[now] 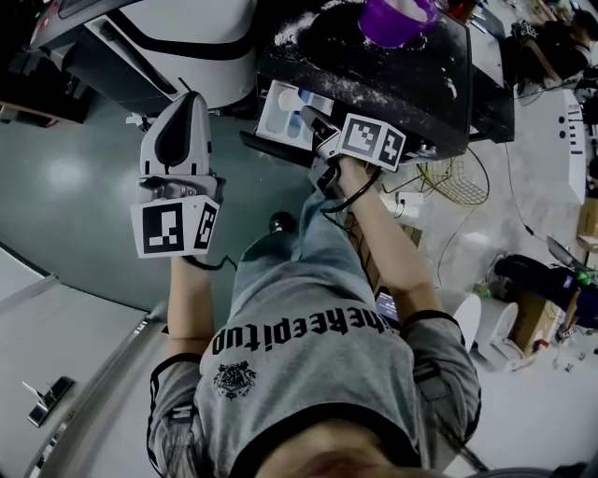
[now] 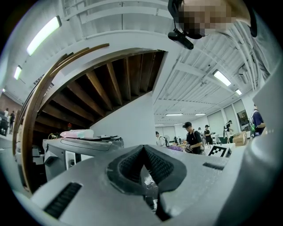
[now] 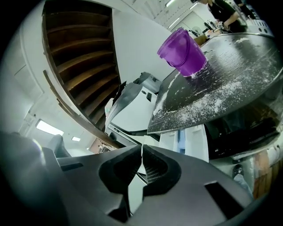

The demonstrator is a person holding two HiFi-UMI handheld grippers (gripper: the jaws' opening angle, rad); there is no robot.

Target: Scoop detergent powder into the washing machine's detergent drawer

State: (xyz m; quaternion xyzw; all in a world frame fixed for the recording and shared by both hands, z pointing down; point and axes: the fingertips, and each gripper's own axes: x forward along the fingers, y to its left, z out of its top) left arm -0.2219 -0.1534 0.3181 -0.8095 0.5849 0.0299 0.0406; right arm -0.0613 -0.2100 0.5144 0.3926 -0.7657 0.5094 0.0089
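A black washing machine top, dusted with white powder, fills the upper middle of the head view. A purple cup stands on it, and it shows too in the right gripper view as the purple cup on the powdery top. The white detergent drawer is pulled out below the top's front edge. My right gripper is at the drawer, jaws shut with nothing between them. My left gripper hangs left of the machine over the floor, shut and empty.
A second, white machine stands at the left, beyond the left gripper. A wire fan guard and buckets lie on the floor at the right. Several people stand far off. A wooden staircase rises overhead.
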